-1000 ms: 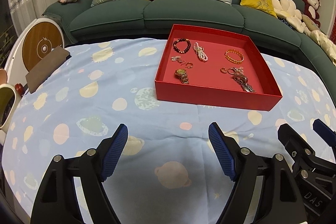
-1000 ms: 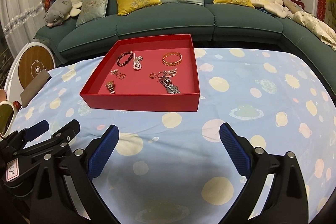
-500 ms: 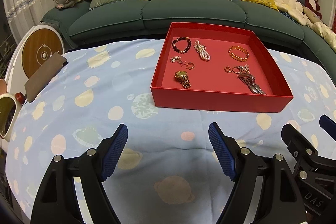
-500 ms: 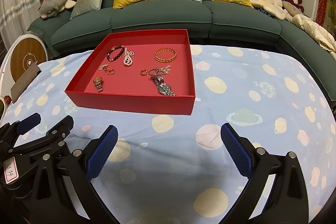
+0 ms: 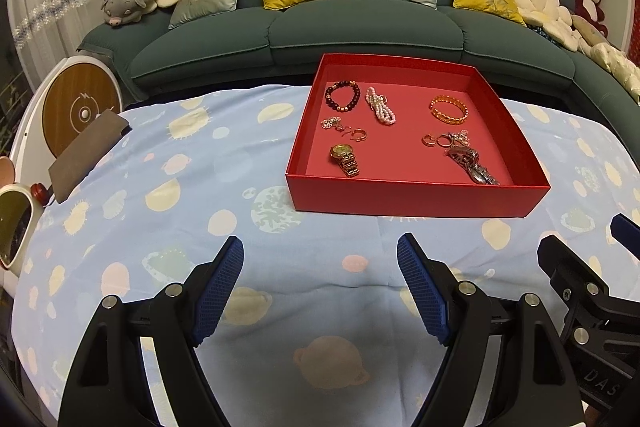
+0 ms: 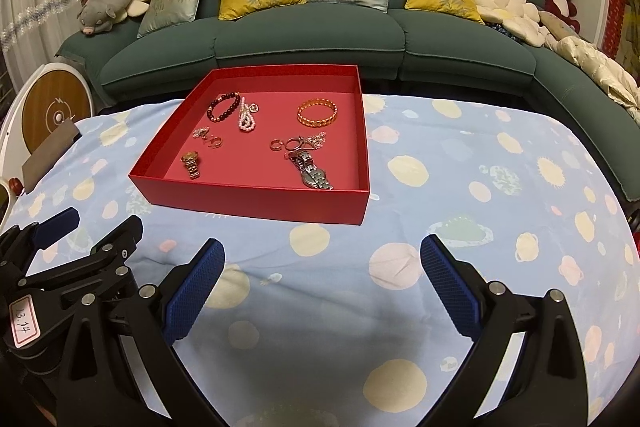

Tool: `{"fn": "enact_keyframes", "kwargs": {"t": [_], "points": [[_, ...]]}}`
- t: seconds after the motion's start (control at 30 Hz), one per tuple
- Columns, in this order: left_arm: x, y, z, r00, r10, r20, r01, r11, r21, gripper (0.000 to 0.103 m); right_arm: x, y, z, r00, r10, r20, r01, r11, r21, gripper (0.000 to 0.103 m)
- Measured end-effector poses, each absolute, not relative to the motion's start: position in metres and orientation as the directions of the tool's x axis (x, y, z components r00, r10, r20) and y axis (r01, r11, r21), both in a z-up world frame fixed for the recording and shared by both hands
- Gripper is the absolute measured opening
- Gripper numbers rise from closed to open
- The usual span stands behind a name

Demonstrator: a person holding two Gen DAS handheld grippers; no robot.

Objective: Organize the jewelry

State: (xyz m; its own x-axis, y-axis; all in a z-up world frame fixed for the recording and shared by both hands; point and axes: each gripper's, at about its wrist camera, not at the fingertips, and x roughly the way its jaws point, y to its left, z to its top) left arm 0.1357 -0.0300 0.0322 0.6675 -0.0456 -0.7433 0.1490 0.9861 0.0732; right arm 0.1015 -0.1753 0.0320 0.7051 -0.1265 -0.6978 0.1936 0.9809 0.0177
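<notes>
A red tray (image 5: 408, 197) (image 6: 256, 197) sits on the blue patterned cloth and holds jewelry. Inside it lie a dark bead bracelet (image 5: 342, 95) (image 6: 224, 108), a pearl bracelet (image 5: 380, 110) (image 6: 246, 118), a gold bangle (image 5: 449, 109) (image 6: 317, 113), a gold watch (image 5: 345, 159) (image 6: 191, 165), a silver watch (image 5: 474, 163) (image 6: 314, 171) and small rings and earrings (image 5: 348, 131) (image 6: 296, 143). My left gripper (image 5: 320, 279) is open and empty, above the cloth in front of the tray. My right gripper (image 6: 322, 281) is open and empty, to its right.
A green sofa (image 5: 360, 27) with cushions and plush toys stands behind the table. A brown pad (image 5: 88, 155) lies at the cloth's left edge, next to a round white and wood device (image 5: 78, 111).
Both grippers have drifted slightly, so the tray appears nearer and more centred in both views. The jaws stay open and the jewelry has not moved.
</notes>
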Motion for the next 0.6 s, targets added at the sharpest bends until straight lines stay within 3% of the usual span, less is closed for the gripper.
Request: {"fn": "enact_keyframes", "kwargs": {"t": [0.6], "points": [[0.1359, -0.029, 0.035, 0.676, -0.043, -0.736, 0.148, 0.986, 0.079, 0.076, 0.1004, -0.1727, 0.0345, 0.713, -0.133, -0.688, 0.191, 0.982, 0.008, 0.096]]}}
